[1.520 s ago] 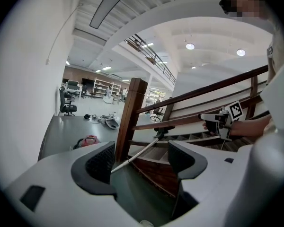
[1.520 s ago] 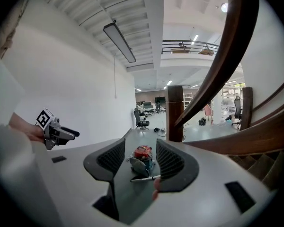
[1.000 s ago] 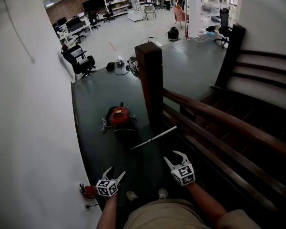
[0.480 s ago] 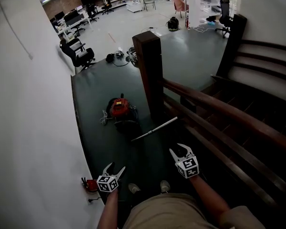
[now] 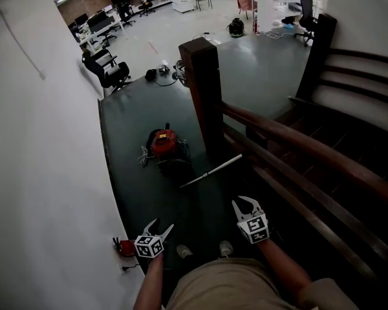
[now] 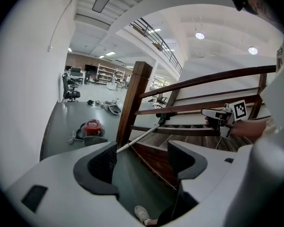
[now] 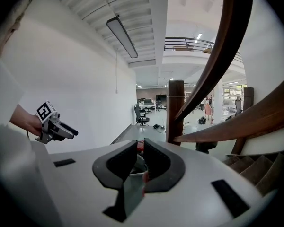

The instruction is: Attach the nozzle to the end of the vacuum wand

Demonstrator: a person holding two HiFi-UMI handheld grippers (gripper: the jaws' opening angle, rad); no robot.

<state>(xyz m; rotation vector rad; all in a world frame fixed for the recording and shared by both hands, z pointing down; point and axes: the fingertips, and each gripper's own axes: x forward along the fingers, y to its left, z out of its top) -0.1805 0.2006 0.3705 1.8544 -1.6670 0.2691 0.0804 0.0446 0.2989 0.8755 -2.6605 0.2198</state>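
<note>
A red canister vacuum (image 5: pixel 165 144) sits on the dark landing floor, also in the left gripper view as the vacuum (image 6: pixel 92 126). Its silver wand (image 5: pixel 210 172) lies slanted from it toward the stairs; the wand (image 6: pixel 142 135) runs past the post. Both grippers hang well short of it, above the person's shoes. My left gripper (image 5: pixel 159 226) is open and empty, its jaws (image 6: pixel 142 160) wide apart. My right gripper (image 5: pixel 244 202) has just been closing; its jaws (image 7: pixel 140 157) now stand together with nothing between them. I can make out no nozzle.
A thick wooden newel post (image 5: pixel 202 89) and handrail (image 5: pixel 297 147) stand right of the vacuum, with stairs (image 5: pixel 349 173) beyond. A white wall (image 5: pixel 45 173) borders the left. A small red corded object (image 5: pixel 121 246) lies by the wall. An office chair (image 5: pixel 107 73) stands farther off.
The right gripper's jaws have drawn together. Both hands have stayed nearly in place, and the vacuum and wand have not moved.
</note>
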